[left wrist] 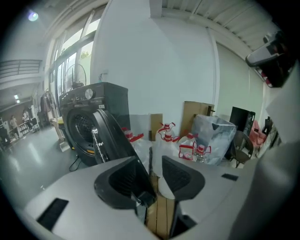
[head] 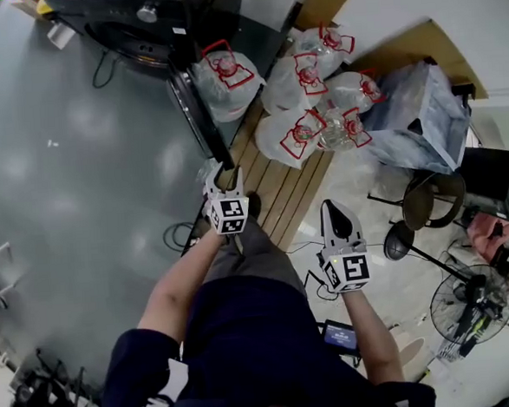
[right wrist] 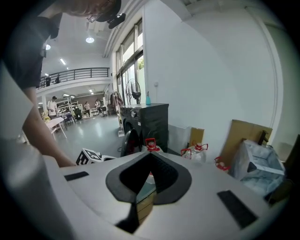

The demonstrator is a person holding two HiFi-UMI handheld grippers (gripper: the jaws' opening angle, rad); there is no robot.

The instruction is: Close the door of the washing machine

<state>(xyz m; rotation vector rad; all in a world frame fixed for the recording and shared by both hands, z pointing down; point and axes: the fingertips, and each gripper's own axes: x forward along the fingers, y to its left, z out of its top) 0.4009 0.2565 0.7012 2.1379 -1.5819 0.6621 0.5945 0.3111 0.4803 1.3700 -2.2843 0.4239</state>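
Observation:
The dark washing machine (head: 138, 24) stands at the top of the head view, its round door (head: 194, 111) swung open toward me. My left gripper (head: 222, 181) hovers just short of the door's free edge, jaws open with nothing between them. In the left gripper view the door (left wrist: 112, 136) rises just left of the open left gripper (left wrist: 156, 171), in front of the drum of the washing machine (left wrist: 86, 119). My right gripper (head: 333, 207) hangs lower and to the right, over the floor, shut and empty. From the right gripper (right wrist: 149, 155), the washing machine (right wrist: 145, 119) lies farther ahead.
Several bagged water bottles (head: 298, 82) with red handles sit on a wooden pallet (head: 275, 184) right beside the open door. A plastic-wrapped bundle (head: 418, 117), a chair (head: 432, 199) and a floor fan (head: 474, 300) crowd the right. Grey floor (head: 78, 167) spreads to the left.

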